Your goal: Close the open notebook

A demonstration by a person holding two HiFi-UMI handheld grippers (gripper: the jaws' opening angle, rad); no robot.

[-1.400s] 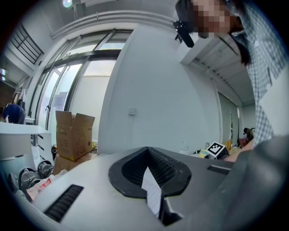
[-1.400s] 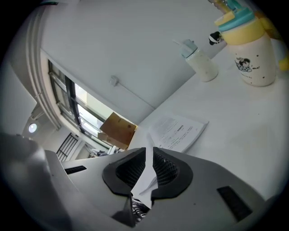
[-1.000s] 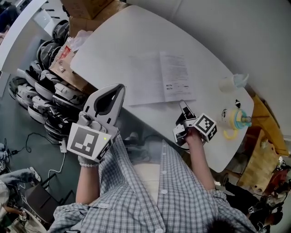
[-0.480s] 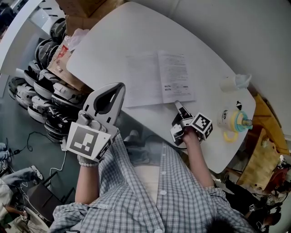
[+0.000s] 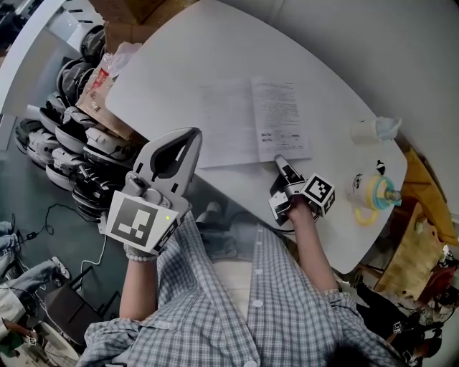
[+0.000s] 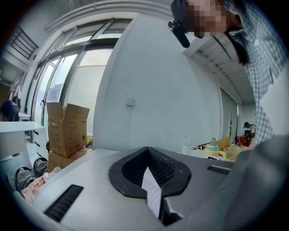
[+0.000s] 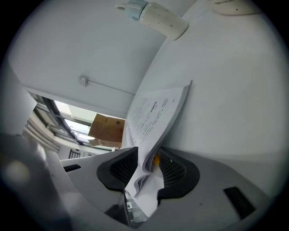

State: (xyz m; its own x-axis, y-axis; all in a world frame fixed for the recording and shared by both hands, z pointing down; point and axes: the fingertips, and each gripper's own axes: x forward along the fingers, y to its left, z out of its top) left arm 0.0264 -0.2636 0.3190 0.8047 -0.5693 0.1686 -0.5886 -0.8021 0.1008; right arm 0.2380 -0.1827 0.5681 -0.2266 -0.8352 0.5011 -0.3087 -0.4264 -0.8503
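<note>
The open notebook (image 5: 251,122) lies flat on the white table (image 5: 172,64), with printed text on its right page. My right gripper (image 5: 280,161) is at the near corner of that right page. In the right gripper view the corner of the page stack (image 7: 156,113) curves up between the two jaws of the right gripper (image 7: 146,169). A gap shows on one side of the pages, so the pads are not pressing. My left gripper (image 5: 192,134) hovers off the table's near left edge, apart from the notebook. The left gripper (image 6: 151,180) has its jaws together and holds nothing.
A yellow and teal baby bottle (image 5: 374,192) and a white bottle on its side (image 5: 373,130) stand at the table's right end. Helmets (image 5: 64,143) are piled on the floor at the left. Cardboard boxes (image 5: 129,14) sit beyond the far left table edge.
My right gripper has dropped a little and shifted left toward the notebook's near corner. The left gripper has hardly moved.
</note>
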